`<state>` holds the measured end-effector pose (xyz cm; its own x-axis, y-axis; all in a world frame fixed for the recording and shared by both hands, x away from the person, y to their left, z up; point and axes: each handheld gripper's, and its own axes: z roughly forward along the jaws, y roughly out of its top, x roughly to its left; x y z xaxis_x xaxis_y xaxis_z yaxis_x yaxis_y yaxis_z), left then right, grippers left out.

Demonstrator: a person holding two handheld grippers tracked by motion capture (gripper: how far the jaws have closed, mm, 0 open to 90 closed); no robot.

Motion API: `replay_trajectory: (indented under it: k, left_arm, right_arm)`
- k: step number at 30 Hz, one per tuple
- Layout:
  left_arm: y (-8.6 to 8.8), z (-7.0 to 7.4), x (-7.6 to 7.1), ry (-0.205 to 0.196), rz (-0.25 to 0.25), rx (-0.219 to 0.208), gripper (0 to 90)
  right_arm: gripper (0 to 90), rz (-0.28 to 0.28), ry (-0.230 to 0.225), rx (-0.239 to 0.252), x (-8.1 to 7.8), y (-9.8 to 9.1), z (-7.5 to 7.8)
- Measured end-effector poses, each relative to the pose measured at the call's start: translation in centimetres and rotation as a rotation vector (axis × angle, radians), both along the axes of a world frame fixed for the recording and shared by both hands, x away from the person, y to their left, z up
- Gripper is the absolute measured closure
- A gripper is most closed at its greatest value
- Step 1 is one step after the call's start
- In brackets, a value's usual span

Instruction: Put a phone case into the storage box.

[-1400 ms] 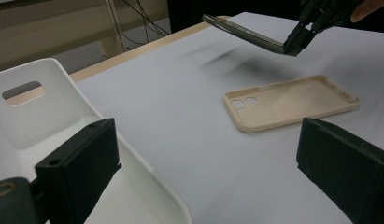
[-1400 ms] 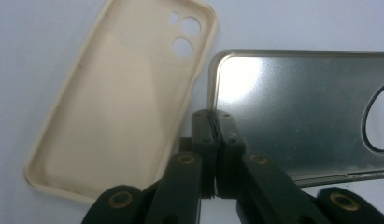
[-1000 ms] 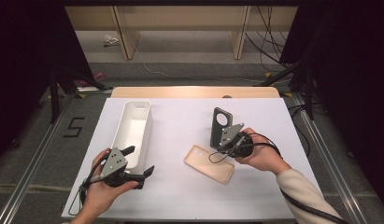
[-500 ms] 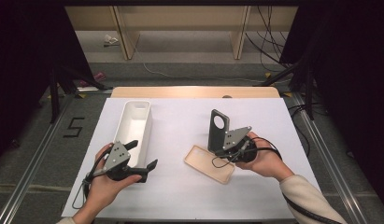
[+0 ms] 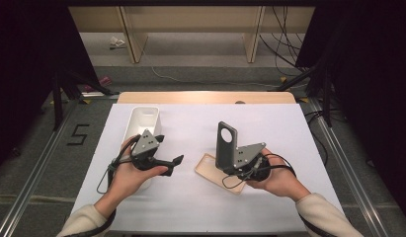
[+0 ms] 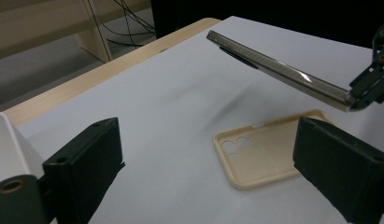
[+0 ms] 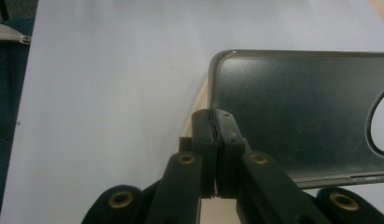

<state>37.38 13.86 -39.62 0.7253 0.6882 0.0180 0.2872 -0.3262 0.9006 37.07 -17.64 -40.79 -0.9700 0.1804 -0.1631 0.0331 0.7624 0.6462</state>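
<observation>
A dark phone case (image 5: 226,142) with a round cutout stands on edge above the white table. My right gripper (image 5: 225,167) is shut on its lower corner; in the right gripper view the jaws (image 7: 219,117) pinch the dark case (image 7: 302,116) at its edge. Under it a beige phone case (image 5: 210,172) lies flat, inner side up. My left gripper (image 5: 168,149) is open and empty left of both cases, jaws aimed right. In the left gripper view the beige case (image 6: 269,154) lies ahead between the open jaws (image 6: 213,177), with the dark case (image 6: 278,70) held above it.
A long white box (image 5: 143,118) stands at the left, partly behind my left hand. The table's wooden far edge (image 5: 205,97) runs across the back. Cables lie on the floor beyond, near shelf legs.
My left gripper has risen and moved right and away from the front edge, toward the cases. The right gripper with the dark case has shifted slightly left.
</observation>
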Motion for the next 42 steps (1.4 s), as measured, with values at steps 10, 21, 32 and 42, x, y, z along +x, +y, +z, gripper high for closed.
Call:
replay_trajectory:
  k: [10, 21, 32, 42]
  left_arm:
    - [-3.3, 1.7, 2.5, 0.027, -0.032, 0.021, 8.8]
    - [-5.6, 1.8, 4.8, 0.075, -0.02, 0.016, 11.2]
    - [-7.3, 1.3, 7.0, 0.161, 0.007, 0.034, 19.9]
    - [-8.1, 0.7, 7.5, 0.295, 0.026, 0.016, 39.3]
  right_arm:
    - [89.1, 0.038, -0.007, 0.0, -1.3, 1.2, -0.1]
    - [89.1, 0.057, -0.008, 0.014, -1.7, 2.1, 0.0]
    - [89.1, 0.072, -0.02, 0.015, -2.0, 2.9, 0.1]
    - [89.2, 0.08, -0.029, 0.019, -2.1, 3.2, 0.2]
